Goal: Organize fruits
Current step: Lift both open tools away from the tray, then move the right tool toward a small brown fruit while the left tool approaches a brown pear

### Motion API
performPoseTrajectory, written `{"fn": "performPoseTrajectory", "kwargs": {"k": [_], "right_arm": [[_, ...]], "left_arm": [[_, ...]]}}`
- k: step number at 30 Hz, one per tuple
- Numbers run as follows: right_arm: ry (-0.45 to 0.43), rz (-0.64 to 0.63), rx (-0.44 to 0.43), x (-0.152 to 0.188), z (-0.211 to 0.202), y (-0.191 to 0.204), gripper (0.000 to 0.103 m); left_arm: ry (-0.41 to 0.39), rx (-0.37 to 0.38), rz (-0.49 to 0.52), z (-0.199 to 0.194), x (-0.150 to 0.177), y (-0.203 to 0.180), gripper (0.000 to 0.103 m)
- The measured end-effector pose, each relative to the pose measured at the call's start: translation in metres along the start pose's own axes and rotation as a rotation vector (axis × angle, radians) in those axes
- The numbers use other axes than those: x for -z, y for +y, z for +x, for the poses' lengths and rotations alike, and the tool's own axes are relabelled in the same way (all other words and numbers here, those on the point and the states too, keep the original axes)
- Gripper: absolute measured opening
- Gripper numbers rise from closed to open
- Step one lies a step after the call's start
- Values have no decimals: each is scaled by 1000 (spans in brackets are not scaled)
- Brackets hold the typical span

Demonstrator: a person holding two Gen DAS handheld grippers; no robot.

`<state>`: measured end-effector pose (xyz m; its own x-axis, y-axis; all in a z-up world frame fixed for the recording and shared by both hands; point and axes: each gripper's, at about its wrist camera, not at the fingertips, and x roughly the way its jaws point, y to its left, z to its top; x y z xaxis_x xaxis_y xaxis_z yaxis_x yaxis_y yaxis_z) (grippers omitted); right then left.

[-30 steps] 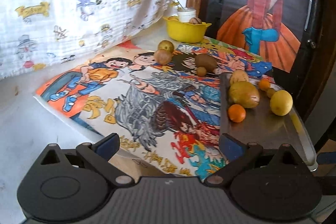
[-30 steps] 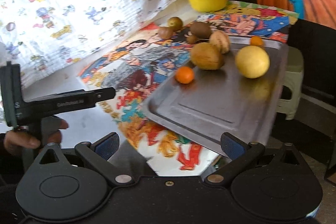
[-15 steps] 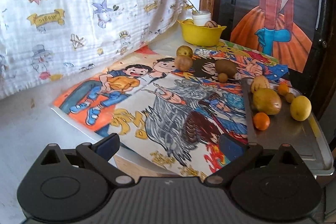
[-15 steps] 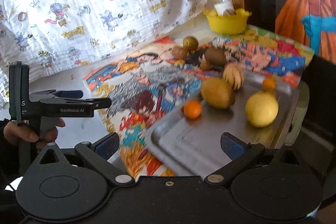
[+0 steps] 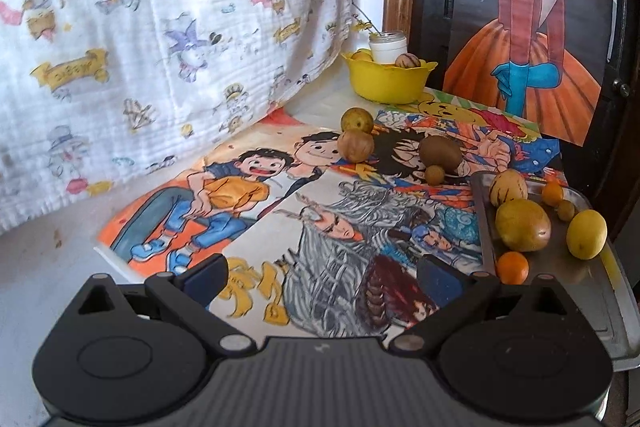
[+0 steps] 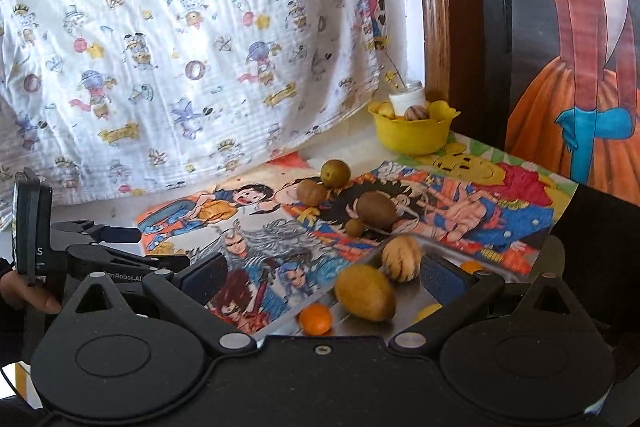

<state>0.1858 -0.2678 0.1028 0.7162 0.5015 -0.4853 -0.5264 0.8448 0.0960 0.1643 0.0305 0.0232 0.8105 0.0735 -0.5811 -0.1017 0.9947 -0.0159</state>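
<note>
Cartoon posters cover the tabletop beneath a printed white sheet hung across the wall, with a yellow bowl at the far end holding a white jar and some fruit. Four brownish fruits lie loose on the posters between the bowl and a metal tray at the table's right edge. On the tray sit a striped melon, a large yellow-brown fruit, a lemon, a small orange and smaller fruits behind. My left gripper hovers over the posters, fingers spread wide and holding nothing. My right gripper hangs above the tray's near edge, fingers likewise spread and empty, the striped melon and orange showing between them.
</note>
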Motion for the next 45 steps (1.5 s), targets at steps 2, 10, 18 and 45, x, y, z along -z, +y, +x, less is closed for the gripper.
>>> {"fn": "performPoseTrajectory", "kwargs": {"k": [2, 10, 18, 45], "right_arm": [[-7, -3, 6, -3, 1, -4, 102], [-20, 24, 22, -6, 10, -18, 102], [-5, 47, 36, -9, 27, -28, 102], [163, 32, 181, -19, 223, 4, 66]], "left_arm": [[-3, 5, 4, 3, -3, -4, 102], [9, 22, 8, 14, -11, -15, 103], [9, 27, 53, 24, -18, -22, 103], [-19, 172, 46, 164, -109, 21, 102]]}}
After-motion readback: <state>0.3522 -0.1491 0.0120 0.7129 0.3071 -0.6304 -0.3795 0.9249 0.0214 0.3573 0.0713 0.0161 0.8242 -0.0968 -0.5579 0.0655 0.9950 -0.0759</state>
